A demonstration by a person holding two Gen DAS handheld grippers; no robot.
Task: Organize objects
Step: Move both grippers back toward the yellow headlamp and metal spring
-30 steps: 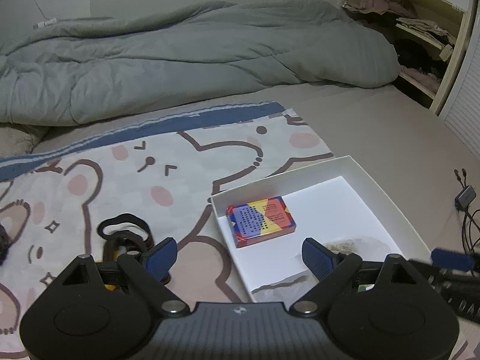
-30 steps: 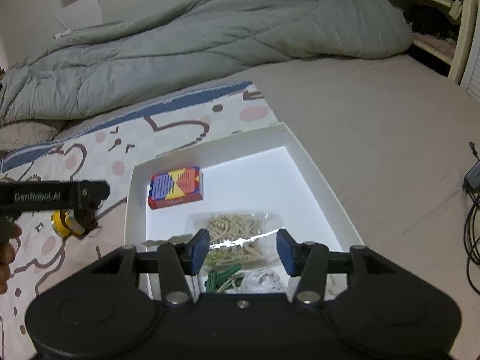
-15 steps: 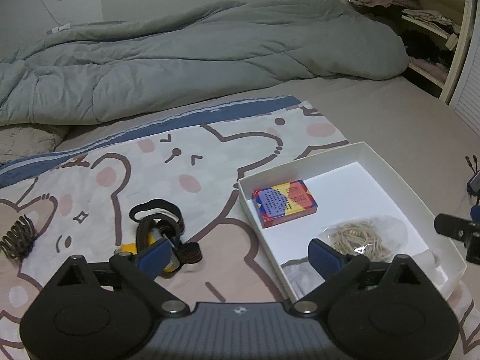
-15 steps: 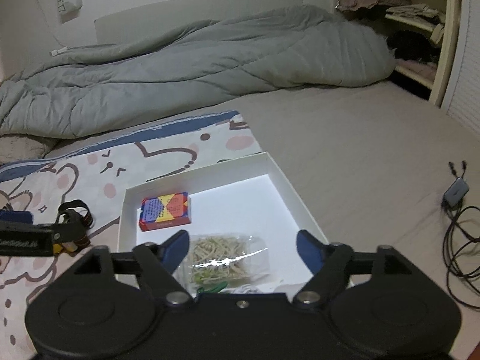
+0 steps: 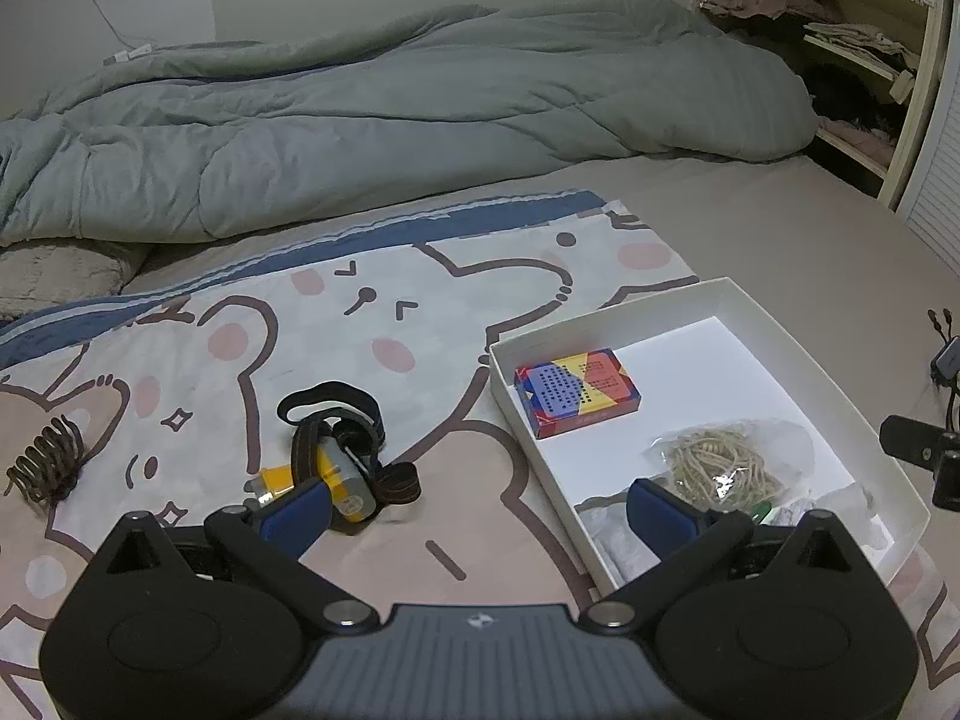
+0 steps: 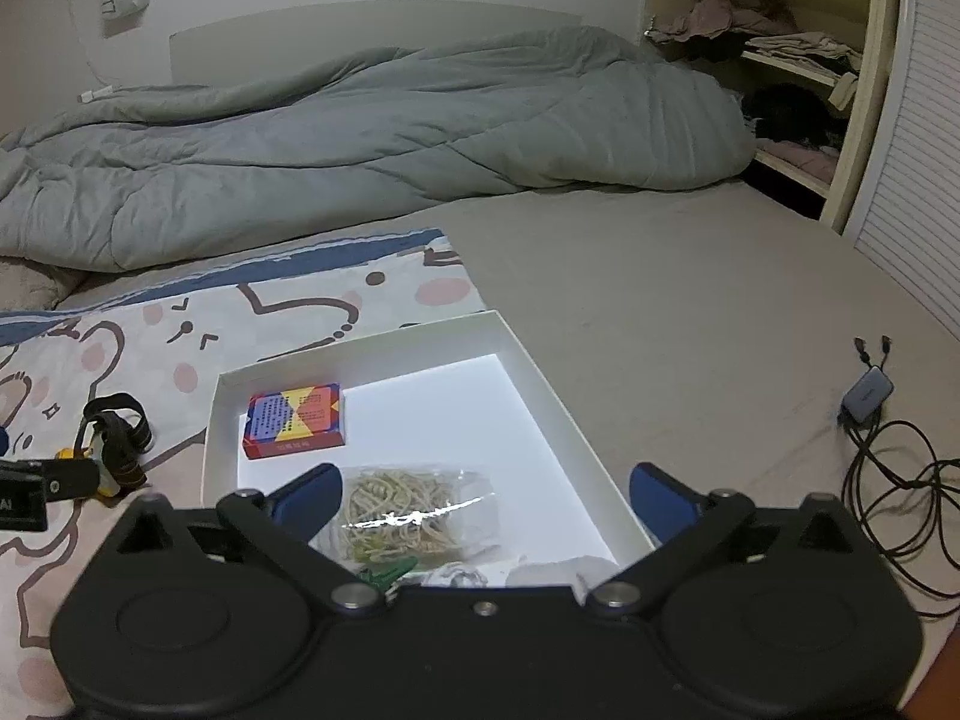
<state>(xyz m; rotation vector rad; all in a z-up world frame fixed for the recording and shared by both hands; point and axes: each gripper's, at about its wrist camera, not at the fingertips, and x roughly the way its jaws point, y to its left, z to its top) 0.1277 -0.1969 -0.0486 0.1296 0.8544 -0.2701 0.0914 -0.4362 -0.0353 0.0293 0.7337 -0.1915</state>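
Left wrist view: the left gripper [image 5: 477,507] is opening, nothing between its jaws; a headlamp [image 5: 336,462] and hair claw [image 5: 45,465] lie unsorted on the bed, left of the white box [image 5: 780,336].

Right wrist view: the right gripper [image 6: 486,495] is opening, empty, above the box's bagged rubber bands [image 6: 408,513] and card box [image 6: 295,420], already stowed.

Dim, grainy fisheye views; tray [image 6: 543,396] floor glares.

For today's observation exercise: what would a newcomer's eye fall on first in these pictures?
Probably the white box on the cartoon-bear sheet, holding a bright red, blue and yellow card pack and a bag of rubber bands. Left of it lies a yellow headlamp with black straps. Behind, a rumpled grey duvet fills the bed.
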